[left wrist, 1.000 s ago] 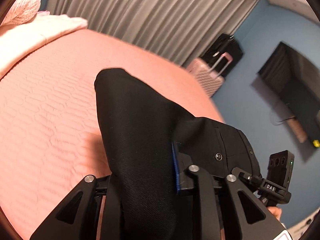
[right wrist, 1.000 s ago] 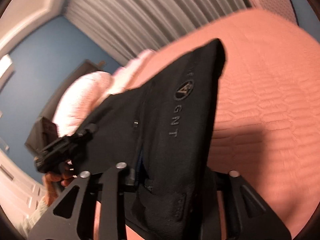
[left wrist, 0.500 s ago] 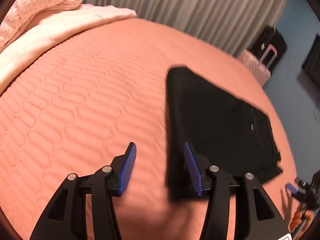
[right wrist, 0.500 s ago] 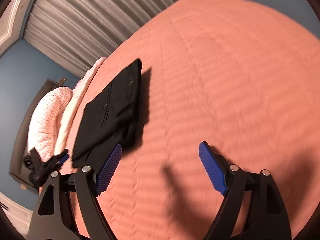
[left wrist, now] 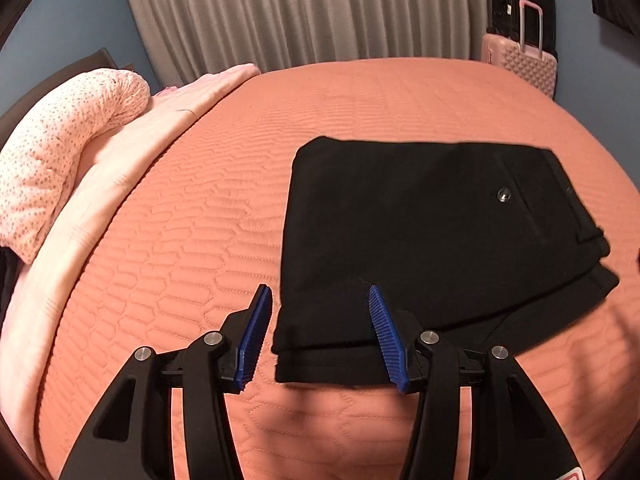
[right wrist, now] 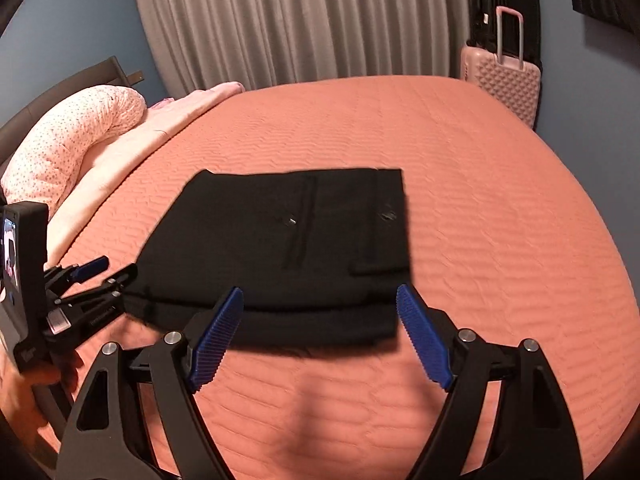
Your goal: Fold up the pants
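Note:
The black pants (left wrist: 432, 232) lie folded in a flat rectangle on the orange quilted bedspread (left wrist: 192, 220), with a back-pocket button facing up. My left gripper (left wrist: 320, 296) hovers open over their near left corner, and its blue pads touch nothing. In the right wrist view the pants (right wrist: 288, 236) lie just beyond my right gripper (right wrist: 320, 294), which stands wide open above their near edge and holds nothing. The left gripper (right wrist: 110, 272) shows there too, at the pants' left end, in a person's hand (right wrist: 24, 392).
A dotted pink pillow (left wrist: 60, 152) and a pale pink blanket (left wrist: 132, 168) lie at the head of the bed on the left. A pink suitcase (right wrist: 504, 80) and a black one (right wrist: 500, 12) stand past the far right corner. Grey curtains (right wrist: 300, 20) hang behind.
Both grippers have let go of the pants and opened. The pants, held up a second ago, now lie folded on the bed. Both grippers have pulled back toward the near edge.

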`<state>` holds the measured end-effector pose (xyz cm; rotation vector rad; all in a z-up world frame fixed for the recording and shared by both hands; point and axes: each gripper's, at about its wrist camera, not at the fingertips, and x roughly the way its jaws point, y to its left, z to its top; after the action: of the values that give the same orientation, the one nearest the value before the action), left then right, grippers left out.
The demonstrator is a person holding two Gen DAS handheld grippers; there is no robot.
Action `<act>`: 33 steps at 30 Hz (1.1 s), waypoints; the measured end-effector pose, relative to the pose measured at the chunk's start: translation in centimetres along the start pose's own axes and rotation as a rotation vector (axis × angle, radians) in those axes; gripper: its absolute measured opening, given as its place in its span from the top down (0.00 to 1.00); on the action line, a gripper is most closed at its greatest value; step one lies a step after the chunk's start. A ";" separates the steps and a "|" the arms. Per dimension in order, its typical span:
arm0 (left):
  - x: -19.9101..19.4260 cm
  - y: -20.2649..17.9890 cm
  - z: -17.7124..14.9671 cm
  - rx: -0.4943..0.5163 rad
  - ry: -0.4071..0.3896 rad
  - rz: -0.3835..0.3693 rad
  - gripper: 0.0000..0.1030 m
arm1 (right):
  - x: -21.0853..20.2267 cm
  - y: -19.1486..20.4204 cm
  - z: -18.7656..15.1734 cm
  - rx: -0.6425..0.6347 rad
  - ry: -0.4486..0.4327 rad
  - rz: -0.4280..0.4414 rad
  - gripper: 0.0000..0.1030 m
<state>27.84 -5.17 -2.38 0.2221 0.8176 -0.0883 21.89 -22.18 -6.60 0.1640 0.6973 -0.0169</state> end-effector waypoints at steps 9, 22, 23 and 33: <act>0.4 -1.0 1.1 0.003 0.029 0.011 0.51 | 0.8 1.2 0.4 0.018 0.043 0.022 0.22; 5.3 3.2 0.9 -0.072 0.141 -0.054 0.24 | 4.8 -2.4 0.4 -0.116 0.120 -0.089 0.12; 6.0 3.9 0.8 -0.106 0.168 -0.100 0.24 | 5.2 -3.4 0.5 -0.099 0.133 -0.087 0.10; 10.3 7.5 0.4 -0.330 0.217 -0.341 0.11 | 10.5 -9.8 -0.5 0.161 0.267 0.077 0.04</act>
<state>36.40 2.16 -8.44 -0.2246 1.0668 -0.2502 28.89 -31.39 -15.12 0.3521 0.9559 0.0228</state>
